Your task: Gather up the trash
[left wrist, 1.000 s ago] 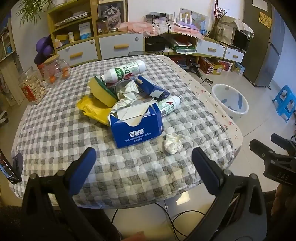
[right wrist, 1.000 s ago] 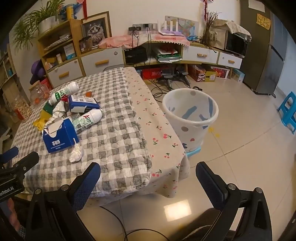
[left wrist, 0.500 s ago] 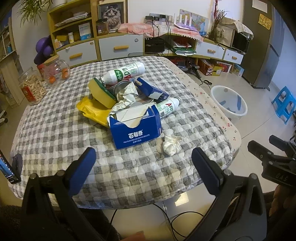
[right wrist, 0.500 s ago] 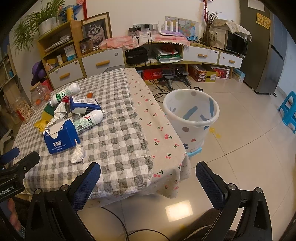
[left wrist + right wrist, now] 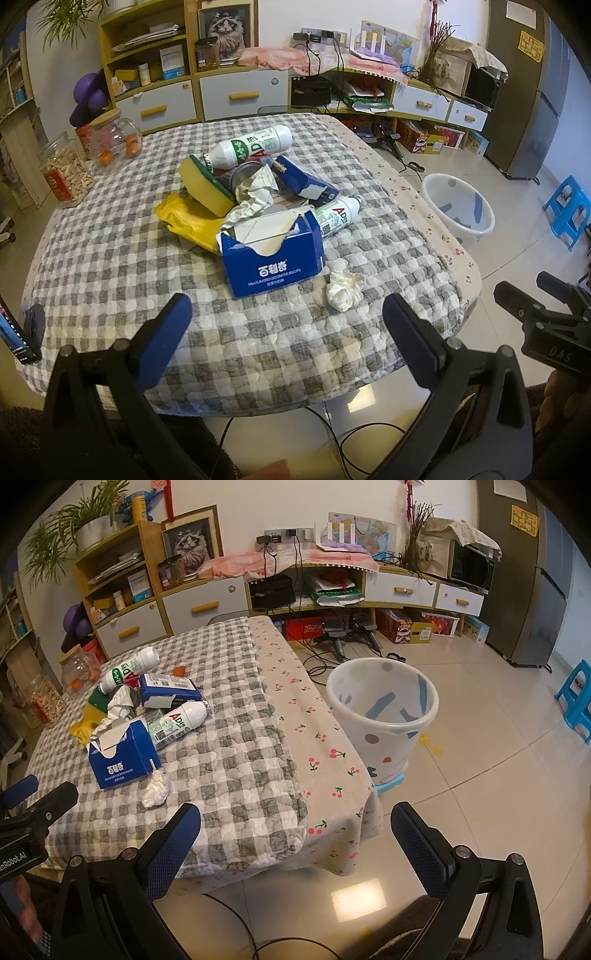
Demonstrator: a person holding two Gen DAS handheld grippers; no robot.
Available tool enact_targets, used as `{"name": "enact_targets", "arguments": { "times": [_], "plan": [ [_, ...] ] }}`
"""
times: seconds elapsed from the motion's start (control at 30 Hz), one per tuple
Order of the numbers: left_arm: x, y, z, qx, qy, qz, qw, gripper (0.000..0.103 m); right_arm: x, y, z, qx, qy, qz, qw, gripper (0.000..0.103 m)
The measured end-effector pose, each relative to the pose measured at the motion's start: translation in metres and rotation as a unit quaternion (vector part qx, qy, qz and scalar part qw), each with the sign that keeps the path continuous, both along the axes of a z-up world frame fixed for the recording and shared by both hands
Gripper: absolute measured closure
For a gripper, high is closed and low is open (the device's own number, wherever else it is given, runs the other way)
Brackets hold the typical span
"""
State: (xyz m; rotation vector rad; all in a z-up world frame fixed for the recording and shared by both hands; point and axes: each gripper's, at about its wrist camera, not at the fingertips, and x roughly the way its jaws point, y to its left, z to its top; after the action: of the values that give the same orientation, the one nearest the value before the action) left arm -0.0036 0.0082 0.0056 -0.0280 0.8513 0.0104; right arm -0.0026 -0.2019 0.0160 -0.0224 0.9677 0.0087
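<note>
A heap of trash lies on the checked table (image 5: 110, 258): a torn blue box (image 5: 271, 258) (image 5: 123, 757), a crumpled tissue (image 5: 343, 290) (image 5: 156, 792), two white bottles (image 5: 255, 146) (image 5: 334, 218), a yellow sponge (image 5: 205, 184), a yellow wrapper (image 5: 188, 221), crumpled paper (image 5: 255, 195) and a blue carton (image 5: 304, 181) (image 5: 168, 690). A white bin (image 5: 382, 712) (image 5: 458, 208) stands on the floor right of the table. My left gripper (image 5: 286, 325) hangs open before the table's near edge, short of the box. My right gripper (image 5: 295, 827) is open over the table's near right corner, holding nothing.
Two glass jars (image 5: 64, 173) (image 5: 118, 142) stand at the table's far left, a phone (image 5: 16, 339) at its near left edge. Cables (image 5: 332, 653) trail on the floor behind the bin. A blue stool (image 5: 576, 698) and cabinets (image 5: 221, 605) line the room.
Both grippers have drifted slightly closer to the table, so the trash heap looks a little nearer. Both stay open and nothing on the table has moved.
</note>
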Motion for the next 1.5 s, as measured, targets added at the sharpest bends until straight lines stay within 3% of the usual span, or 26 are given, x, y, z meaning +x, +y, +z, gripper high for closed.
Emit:
{"name": "enact_targets", "arguments": {
  "times": [1.5],
  "plan": [
    [-0.0011, 0.0015, -0.0029, -0.004, 0.002, 0.002, 1.0000, 0.000, 0.0002, -0.0030, -0.0009, 0.001, 0.001, -0.008, 1.000, 0.000]
  ]
}}
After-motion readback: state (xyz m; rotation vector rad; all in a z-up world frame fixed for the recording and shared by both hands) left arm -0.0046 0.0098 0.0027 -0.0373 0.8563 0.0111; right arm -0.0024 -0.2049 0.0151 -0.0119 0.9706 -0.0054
